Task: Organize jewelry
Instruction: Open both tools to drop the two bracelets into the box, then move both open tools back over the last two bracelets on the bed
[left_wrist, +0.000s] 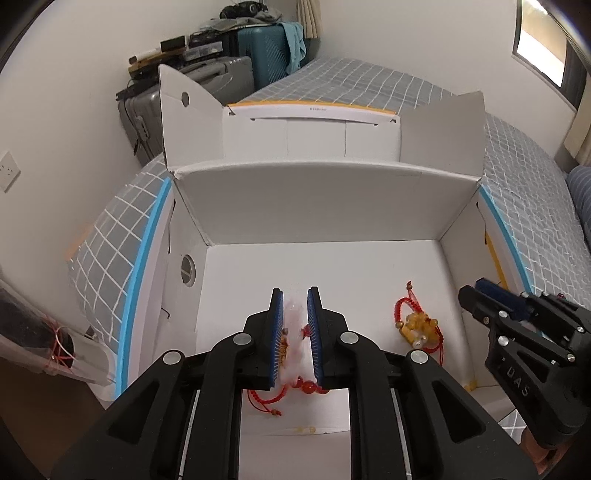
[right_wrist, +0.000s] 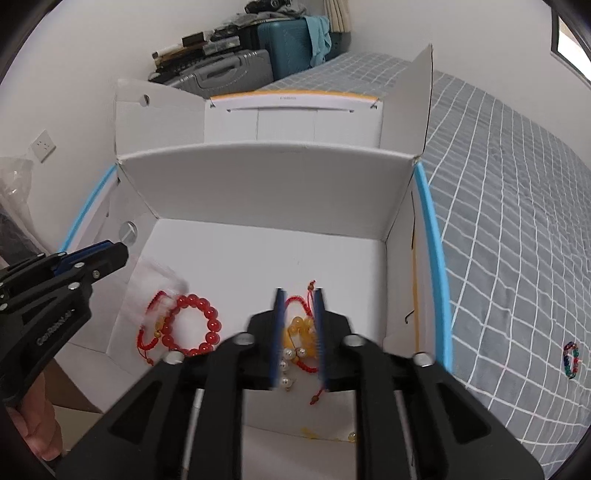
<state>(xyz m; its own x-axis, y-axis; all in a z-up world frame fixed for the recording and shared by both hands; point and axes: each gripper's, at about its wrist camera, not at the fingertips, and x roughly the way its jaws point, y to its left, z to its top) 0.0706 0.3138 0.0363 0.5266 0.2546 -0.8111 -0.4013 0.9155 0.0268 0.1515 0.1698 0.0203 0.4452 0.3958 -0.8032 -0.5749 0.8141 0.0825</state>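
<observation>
An open white cardboard box (left_wrist: 325, 206) (right_wrist: 266, 184) stands on the bed. Inside lie a red bead bracelet (right_wrist: 192, 325) beside a red cord bracelet on a clear bag (right_wrist: 155, 280), and a yellow bead bracelet with red cord (left_wrist: 417, 326) (right_wrist: 299, 328). My left gripper (left_wrist: 295, 314) hovers slightly open over the bag and red bracelets; the jaws hold nothing. My right gripper (right_wrist: 298, 321) hovers slightly open above the yellow bracelet, nothing held. A multicoloured bracelet (right_wrist: 570, 360) lies on the bedspread at right.
The grey checked bedspread (right_wrist: 517, 221) surrounds the box. Suitcases (left_wrist: 266, 55) with clutter stand at the back wall. The box flaps (left_wrist: 443, 129) stand upright. A clear plastic bag (left_wrist: 44, 339) lies at the left.
</observation>
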